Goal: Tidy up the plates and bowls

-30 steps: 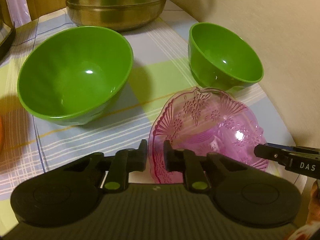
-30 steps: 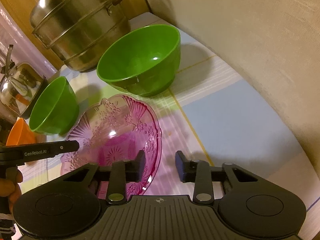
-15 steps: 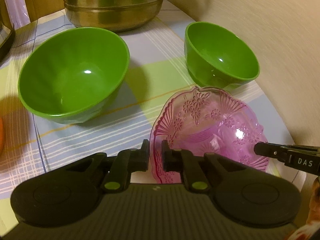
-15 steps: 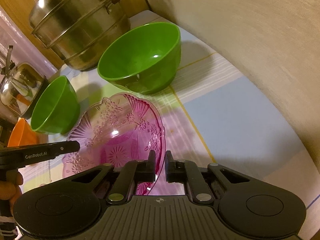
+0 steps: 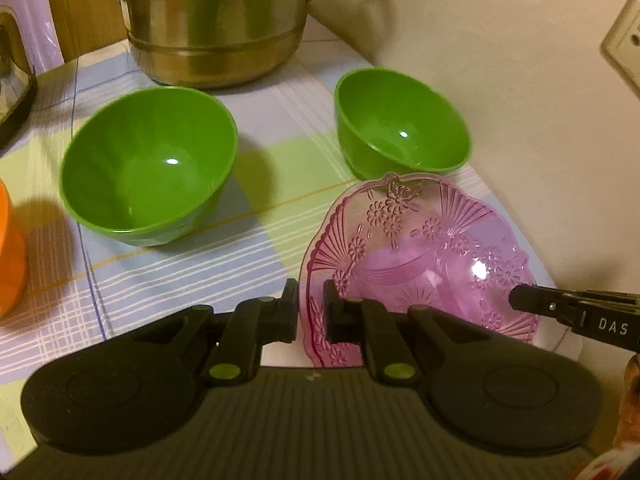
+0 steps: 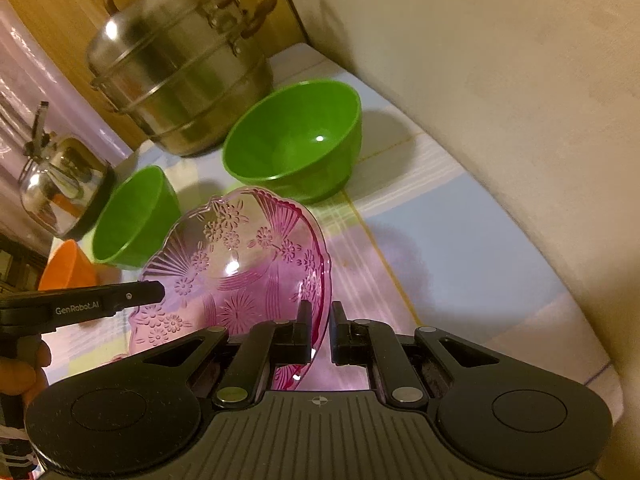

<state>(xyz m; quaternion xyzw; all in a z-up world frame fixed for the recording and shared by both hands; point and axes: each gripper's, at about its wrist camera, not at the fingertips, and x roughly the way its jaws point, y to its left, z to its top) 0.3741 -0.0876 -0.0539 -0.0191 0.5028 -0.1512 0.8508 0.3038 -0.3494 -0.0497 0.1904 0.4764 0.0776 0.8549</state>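
Left wrist view shows the pink glass plate [image 5: 420,256], clamped at opposite rims by the left gripper [image 5: 310,312] and the right gripper [image 6: 320,330], whose fingers have just closed, now lifted off the counter [image 5: 192,276] for stacking with the green bowls [image 5: 148,176].

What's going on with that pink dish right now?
Left gripper and right gripper both shut on pink glass dish, opposite rims. Green bowls close ahead.
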